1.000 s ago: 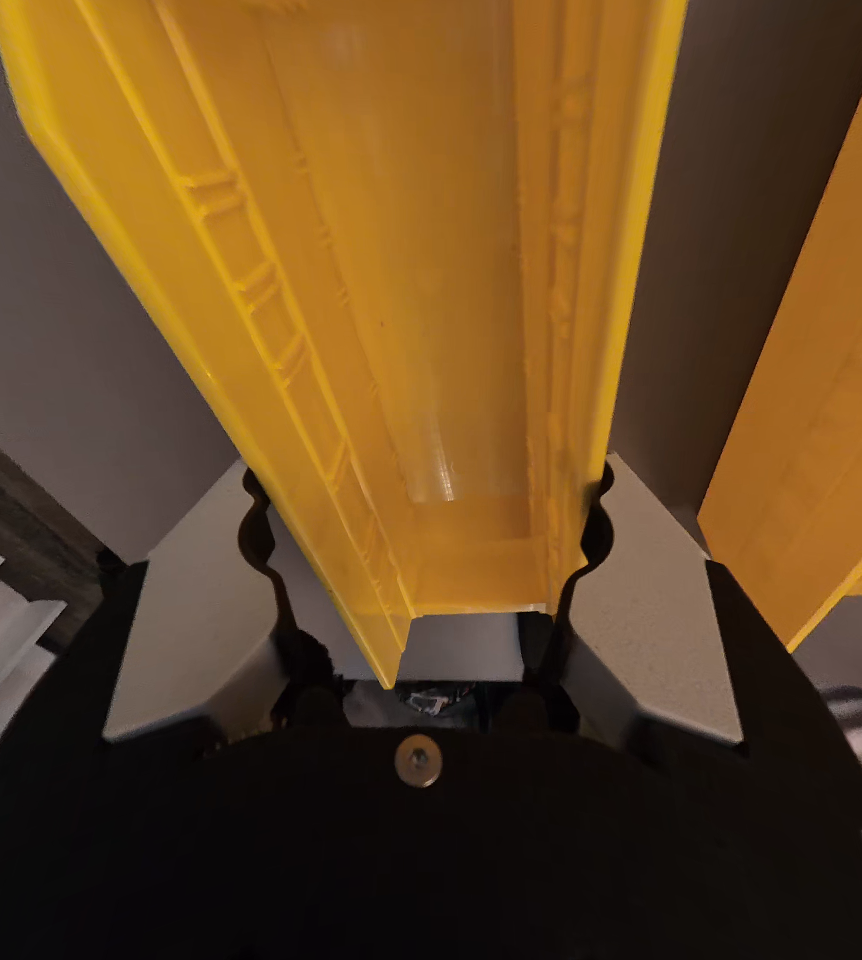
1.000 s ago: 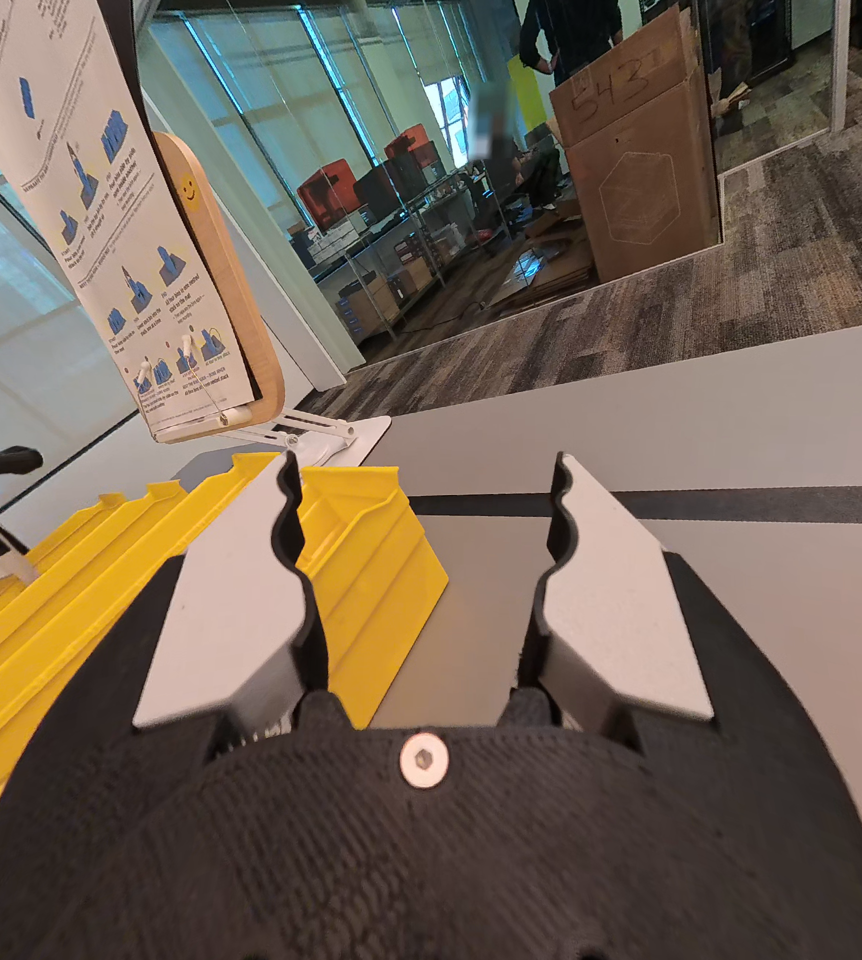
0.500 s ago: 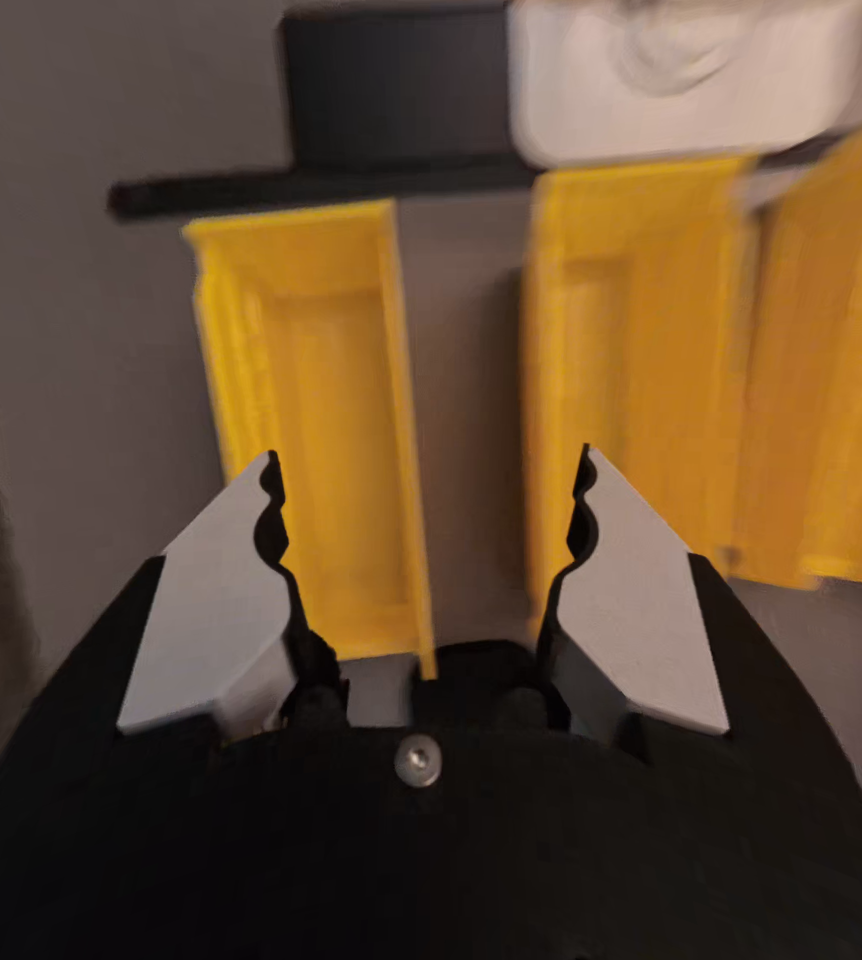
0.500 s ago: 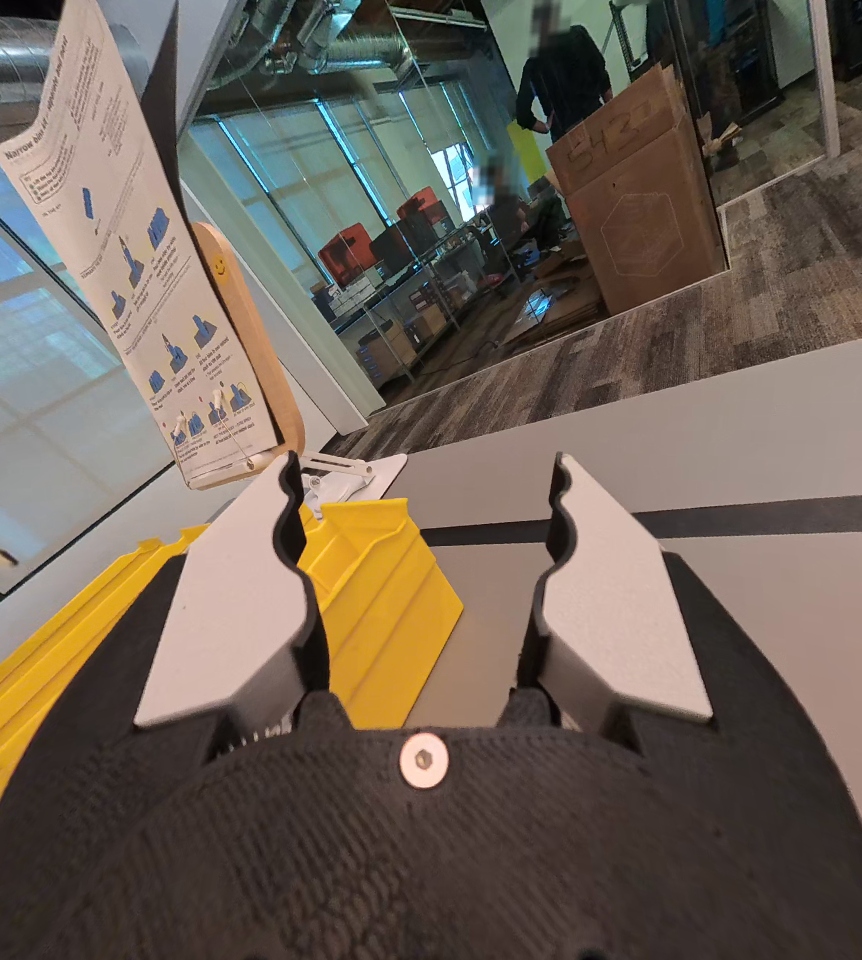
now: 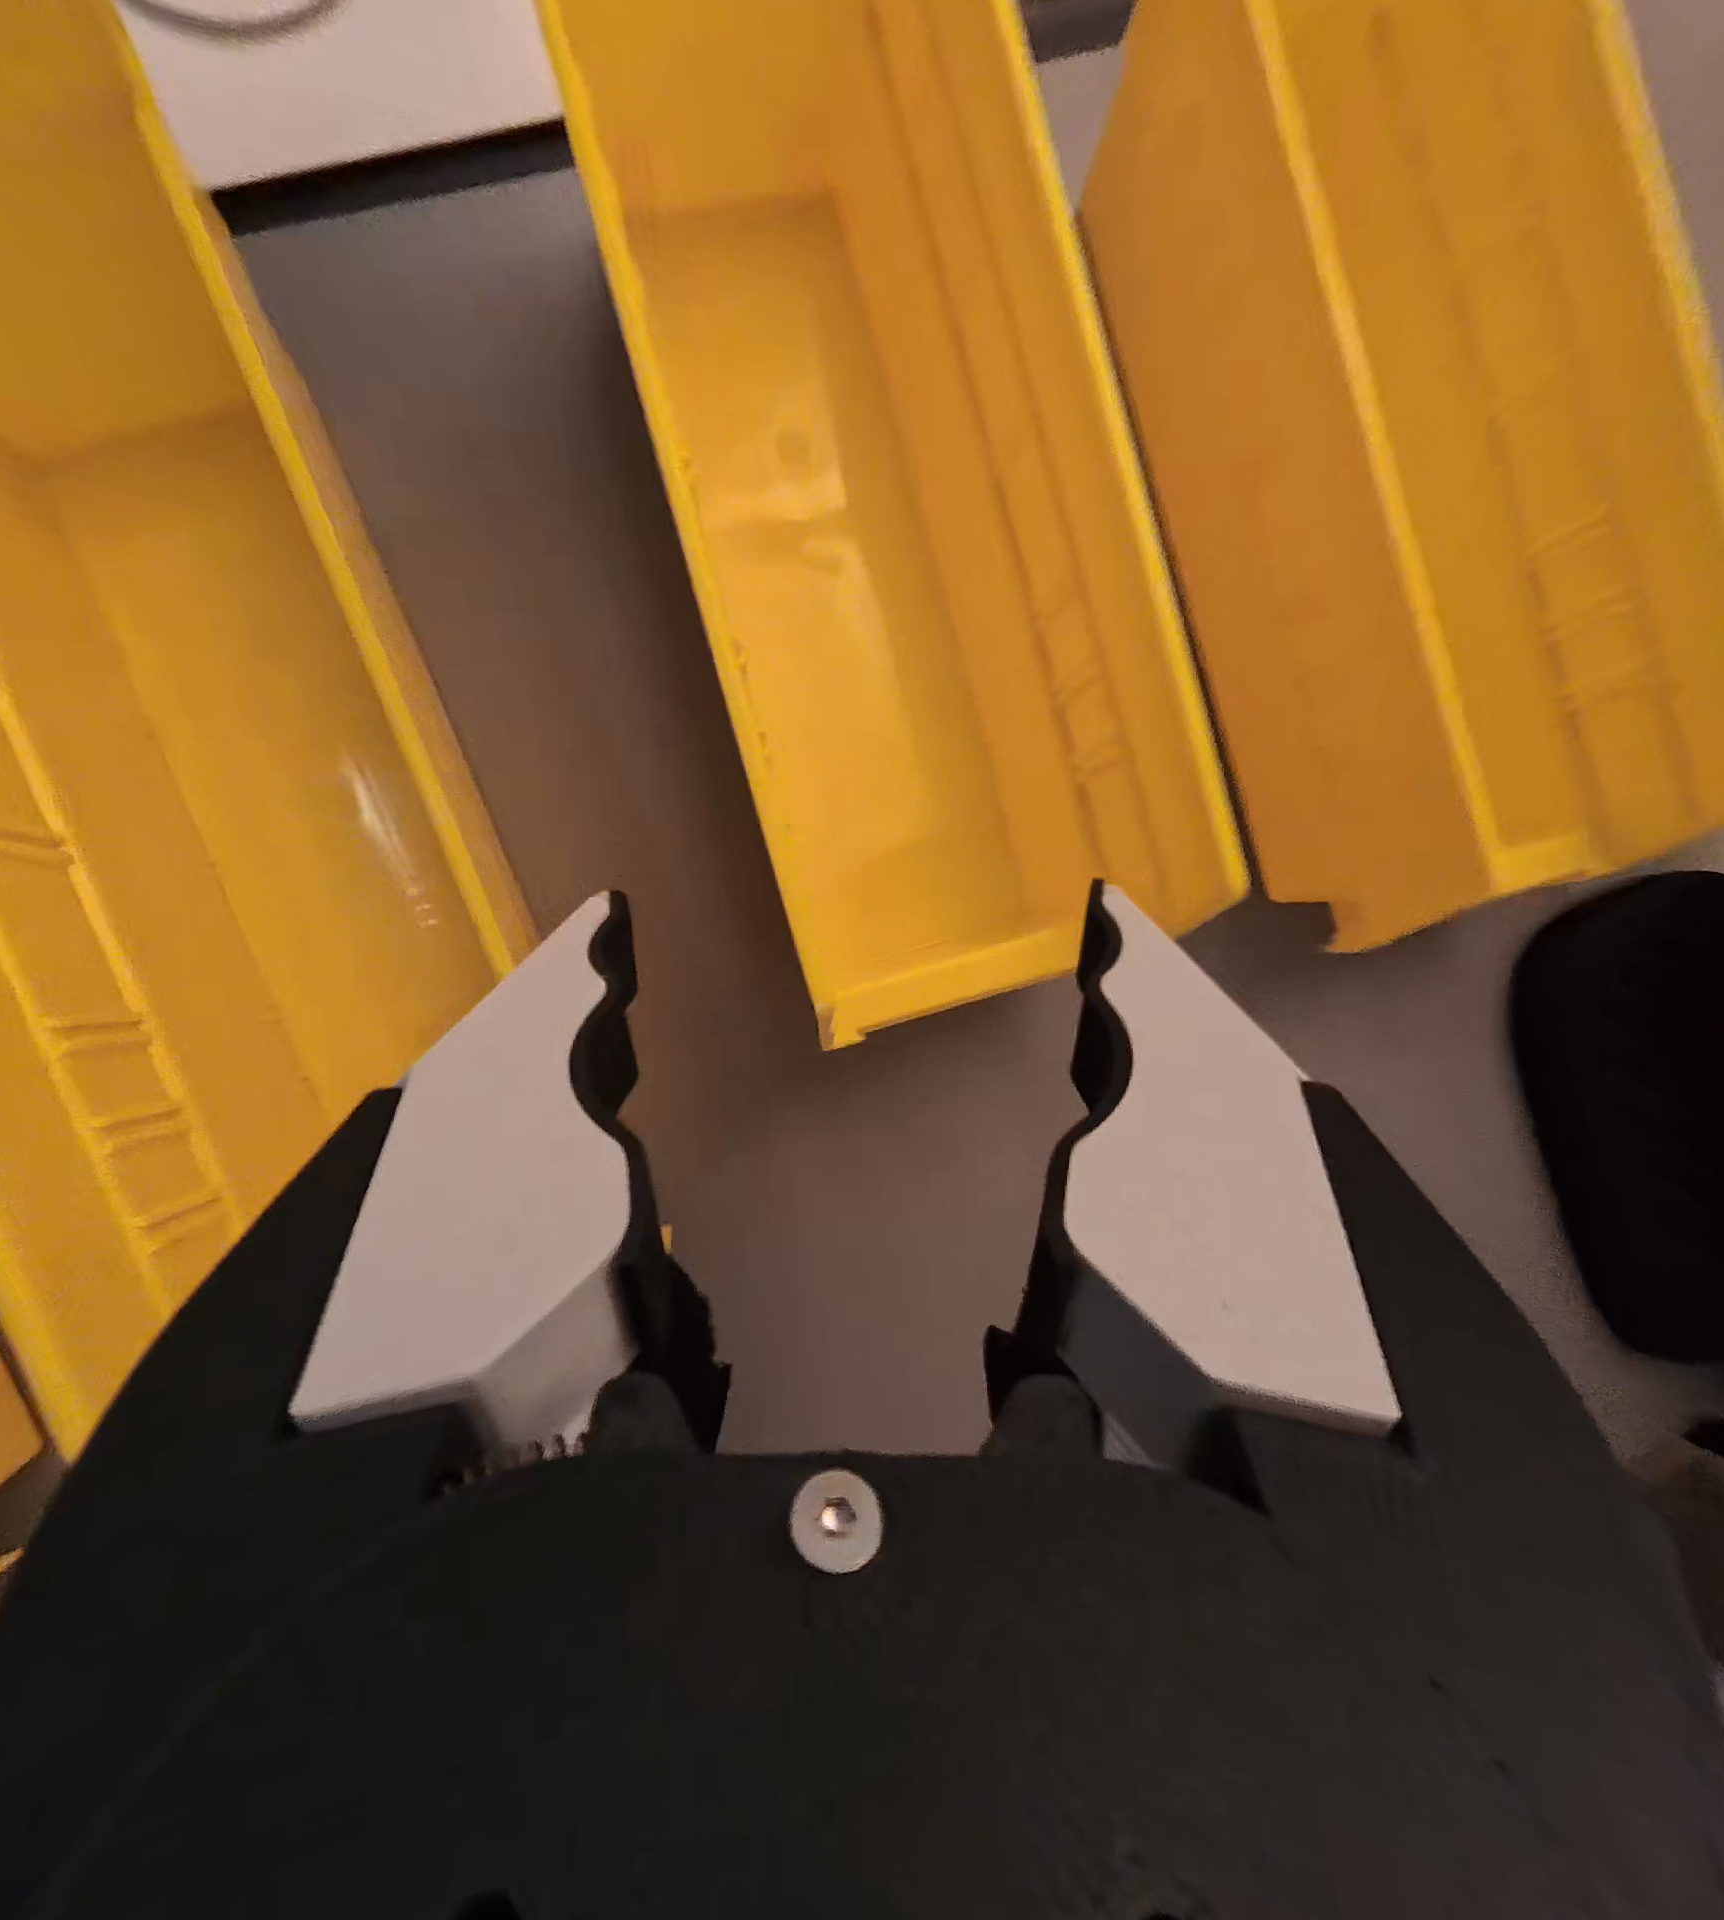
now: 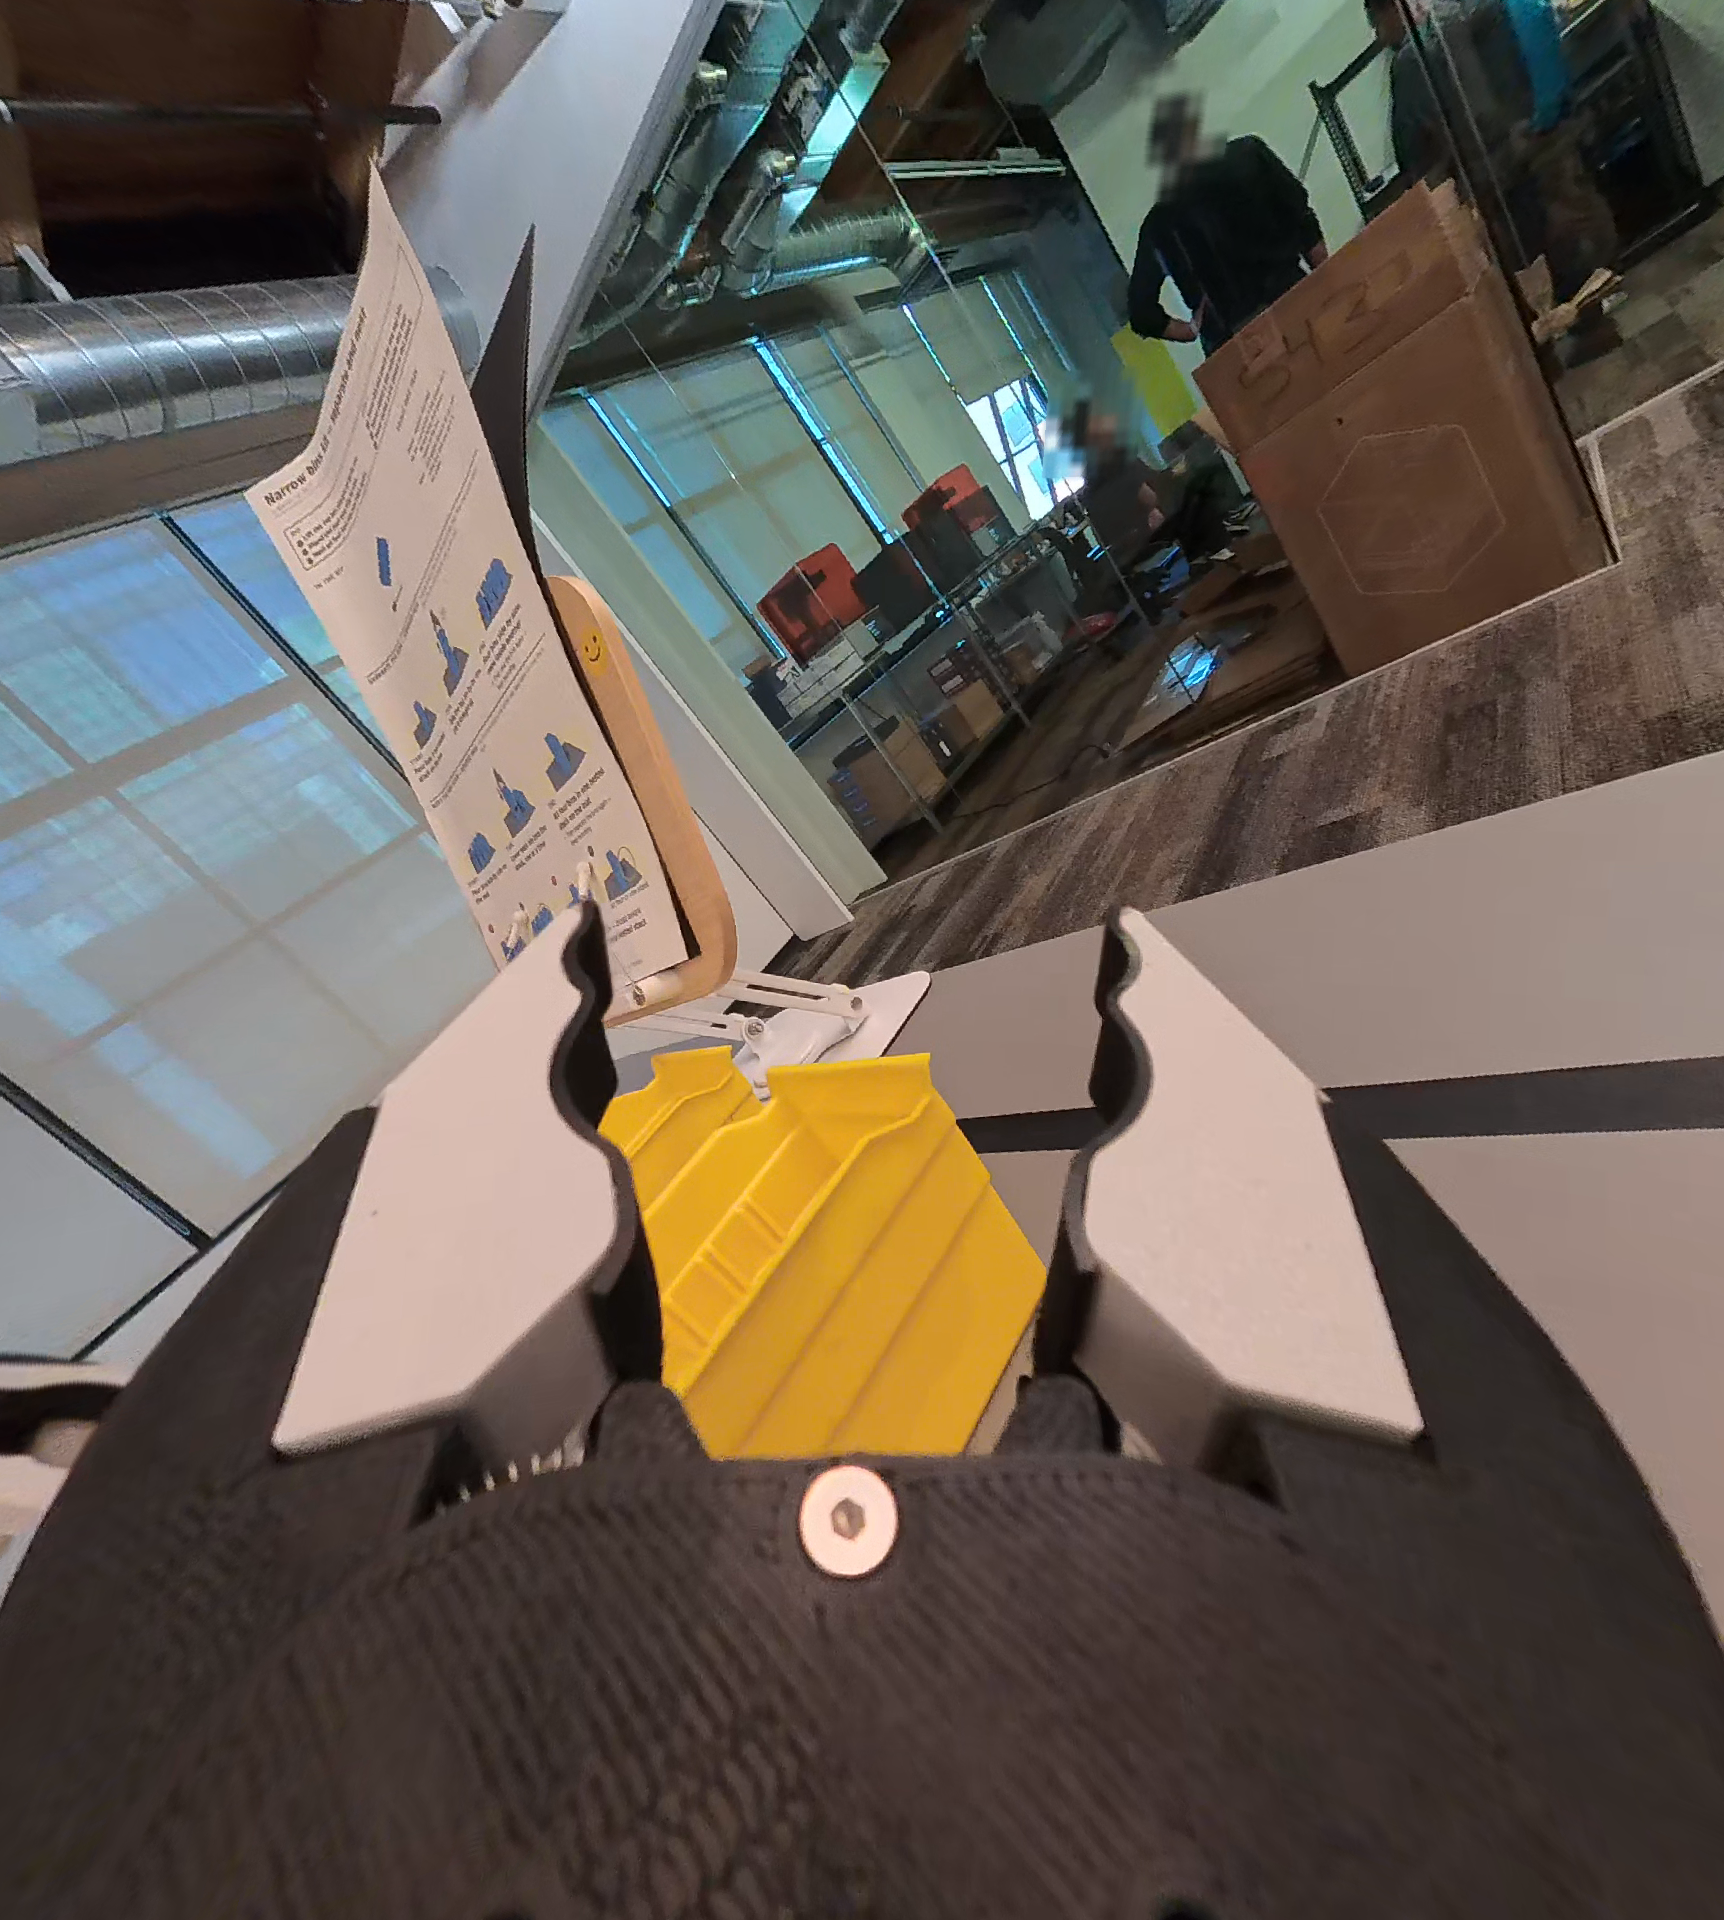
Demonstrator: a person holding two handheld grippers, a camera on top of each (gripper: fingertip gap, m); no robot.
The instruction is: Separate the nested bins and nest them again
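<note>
Three yellow bins lie apart, side by side, on the grey table (image 5: 525,520) in the left wrist view: a left bin (image 5: 162,727), a middle bin (image 5: 868,571) and a right bin (image 5: 1440,468), all open side up. My left gripper (image 5: 856,894) hovers above them, open and empty, with the near end of the middle bin below its fingertips. My right gripper (image 6: 856,914) is open and empty, raised and tilted upward. Yellow bins (image 6: 837,1268) show low between its fingers, lying on the table (image 6: 1564,987) beyond them, untouched.
A wooden stand (image 6: 650,810) with a paper sheet (image 6: 463,665) is at the table's far edge behind the bins. A dark strip (image 6: 1564,1091) crosses the table. A dark blurred shape (image 5: 1647,1112) sits at the right. A cardboard box (image 6: 1409,447) and people are far off.
The left gripper has pulled back from the bin that lay between its open fingers and now looks down on three bins, its jaws somewhat narrower. The right gripper has tilted upward and stayed open.
</note>
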